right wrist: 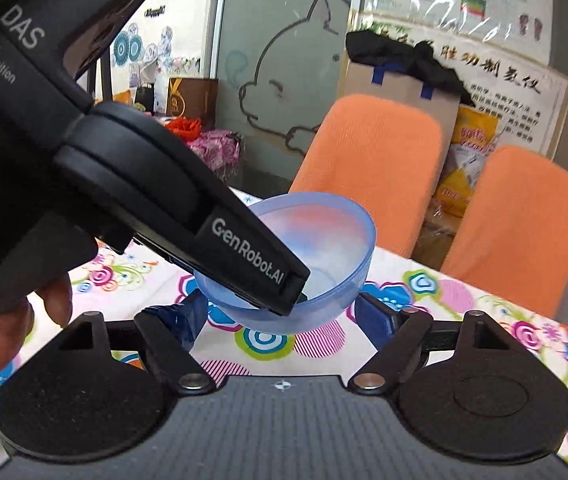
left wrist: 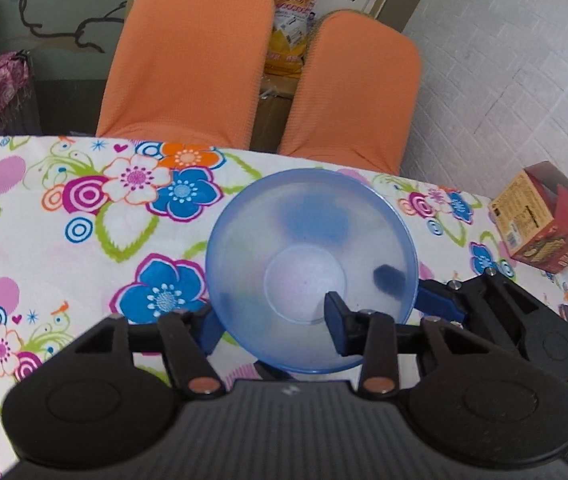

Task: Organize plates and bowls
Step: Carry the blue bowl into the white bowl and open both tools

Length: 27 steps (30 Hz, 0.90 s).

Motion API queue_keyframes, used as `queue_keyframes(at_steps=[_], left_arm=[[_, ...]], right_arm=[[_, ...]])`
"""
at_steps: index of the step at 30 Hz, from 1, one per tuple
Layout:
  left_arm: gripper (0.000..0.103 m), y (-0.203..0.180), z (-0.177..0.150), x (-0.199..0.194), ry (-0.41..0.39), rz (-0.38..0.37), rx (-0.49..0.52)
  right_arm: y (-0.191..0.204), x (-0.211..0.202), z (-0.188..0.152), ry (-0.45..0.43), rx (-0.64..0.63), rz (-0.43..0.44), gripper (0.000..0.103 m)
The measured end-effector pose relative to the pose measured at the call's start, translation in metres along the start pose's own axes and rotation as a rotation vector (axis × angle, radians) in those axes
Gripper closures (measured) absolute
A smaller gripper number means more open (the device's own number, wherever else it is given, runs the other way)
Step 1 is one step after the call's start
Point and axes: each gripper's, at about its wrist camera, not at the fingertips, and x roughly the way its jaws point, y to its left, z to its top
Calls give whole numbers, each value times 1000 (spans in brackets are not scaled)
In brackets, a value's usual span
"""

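The left gripper point(left wrist: 272, 324) is holding a translucent blue plastic bowl point(left wrist: 308, 240) by its near wall: its jaws are closing on that wall, with one blue finger pad point(left wrist: 336, 320) sitting inside the bowl near the flat base and the other point(left wrist: 208, 332) lying outside, partly hidden behind the wall. The bowl is hanging tilted above the tabletop point(left wrist: 84, 220), its opening facing up and toward the left wrist camera (the floral tablecloth is showing through the plastic). The right gripper point(right wrist: 280, 316) is waiting just below and beside the bowl with its jaws spread wide and gripping nothing; its two pads are flanking the bowl's underside without clearly touching it. A person's hand point(right wrist: 4, 332) is gripping the left gripper's handle at the left edge of the right wrist view. Two orange chairs point(left wrist: 188, 60) are standing at the far edge of the tabletop.
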Motion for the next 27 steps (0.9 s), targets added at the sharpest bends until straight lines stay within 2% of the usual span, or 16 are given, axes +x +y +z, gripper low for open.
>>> queue_keyframes(at_steps=[6,10,14,20,27], left_arm=[[59,-57,-31,-52,-23,-65,24],[56,-105,-75,-73,-15,-102,82],[55,-141,-124,-76,33,-153,119],[55,-175,-186,-65,132,-188,172],[55,-182,-200,-54,178,-129,212]], right_arm=[[5,-95,-13,-17,15,-28,34],[15,-146,-43,10,34,-74,33],[22,-184,-80,48,95,-118,33],[27,-210,-131,75,219,-157,33],[15,-204,-147,54,306,-112,34]])
